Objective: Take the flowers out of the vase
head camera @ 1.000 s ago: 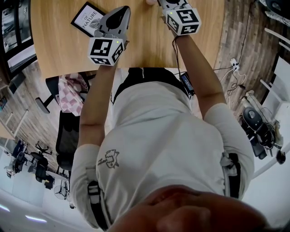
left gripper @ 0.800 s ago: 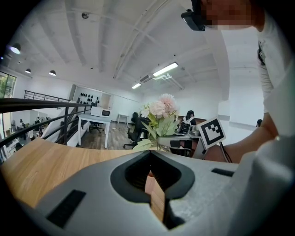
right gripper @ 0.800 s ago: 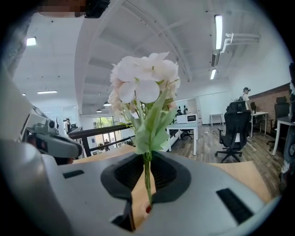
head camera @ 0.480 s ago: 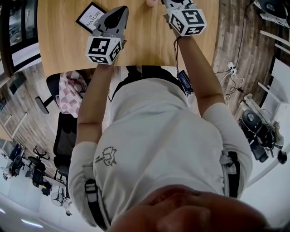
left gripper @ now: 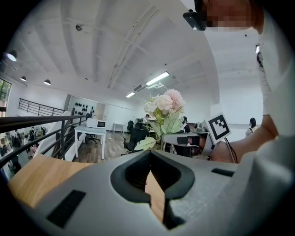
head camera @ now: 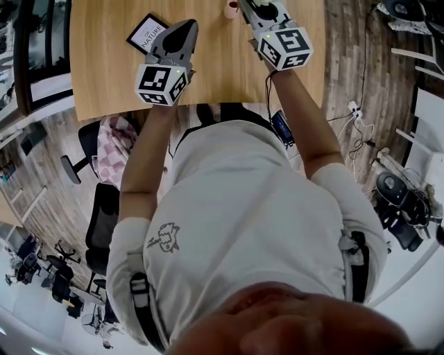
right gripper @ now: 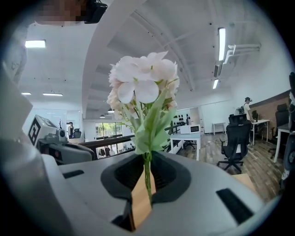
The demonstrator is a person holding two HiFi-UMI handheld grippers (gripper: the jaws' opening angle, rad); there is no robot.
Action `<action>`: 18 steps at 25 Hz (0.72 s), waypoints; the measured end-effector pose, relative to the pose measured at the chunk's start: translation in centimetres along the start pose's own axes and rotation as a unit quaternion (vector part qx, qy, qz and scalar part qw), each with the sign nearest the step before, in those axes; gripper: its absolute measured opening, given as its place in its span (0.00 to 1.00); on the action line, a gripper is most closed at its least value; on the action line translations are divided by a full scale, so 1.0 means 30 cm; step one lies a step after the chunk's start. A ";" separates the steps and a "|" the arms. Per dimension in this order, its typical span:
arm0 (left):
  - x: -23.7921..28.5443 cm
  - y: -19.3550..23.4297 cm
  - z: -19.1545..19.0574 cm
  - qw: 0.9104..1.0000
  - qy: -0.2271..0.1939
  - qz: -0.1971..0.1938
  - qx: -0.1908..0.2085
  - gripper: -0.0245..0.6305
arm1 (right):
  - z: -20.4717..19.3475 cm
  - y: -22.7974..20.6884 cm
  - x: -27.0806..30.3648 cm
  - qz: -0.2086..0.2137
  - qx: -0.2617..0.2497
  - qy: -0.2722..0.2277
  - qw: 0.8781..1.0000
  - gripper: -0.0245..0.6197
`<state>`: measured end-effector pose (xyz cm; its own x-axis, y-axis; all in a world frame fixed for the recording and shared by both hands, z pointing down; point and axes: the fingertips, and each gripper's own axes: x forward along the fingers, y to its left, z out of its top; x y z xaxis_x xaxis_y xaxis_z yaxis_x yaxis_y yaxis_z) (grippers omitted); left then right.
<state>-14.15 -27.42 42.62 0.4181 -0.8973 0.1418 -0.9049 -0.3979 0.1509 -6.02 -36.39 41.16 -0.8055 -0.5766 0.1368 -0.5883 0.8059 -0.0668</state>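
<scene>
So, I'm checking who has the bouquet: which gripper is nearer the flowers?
Right. The right gripper is shut on the stem of the flowers, the blooms just beyond its jaws. The left gripper is apart from them, off to one side, holding nothing.

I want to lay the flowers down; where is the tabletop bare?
Bare table lies between the left tool and right tool, and from the card to the near-left corner. It is crowded where the vase sits beside the right tool, shut on the flowers.

Upright pale pink-white flowers [right gripper: 140,85], green leaves, stem held in right gripper [right gripper: 146,186]
</scene>
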 end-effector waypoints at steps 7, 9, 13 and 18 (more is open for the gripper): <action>-0.118 -0.052 0.058 1.000 -0.018 -0.017 0.008 0.04 | 0.034 0.133 -0.123 0.003 -0.004 -0.007 1.000 0.11; -0.152 -0.073 0.068 0.999 -0.022 -0.023 0.008 0.04 | 0.043 0.170 -0.164 0.003 -0.007 -0.010 1.000 0.11; -0.222 -0.115 0.082 0.999 -0.029 -0.033 0.010 0.04 | 0.051 0.249 -0.243 0.005 -0.012 -0.013 1.000 0.11; -0.314 -0.147 0.096 0.998 -0.039 -0.045 0.012 0.04 | 0.051 0.358 -0.319 0.017 -0.021 -0.009 1.000 0.12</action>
<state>-14.34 -17.76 37.81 0.4912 -0.8696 0.0513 -0.8660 -0.4811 0.1363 -4.73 -22.41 37.62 -0.8263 -0.5510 0.1165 -0.5573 0.8298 -0.0289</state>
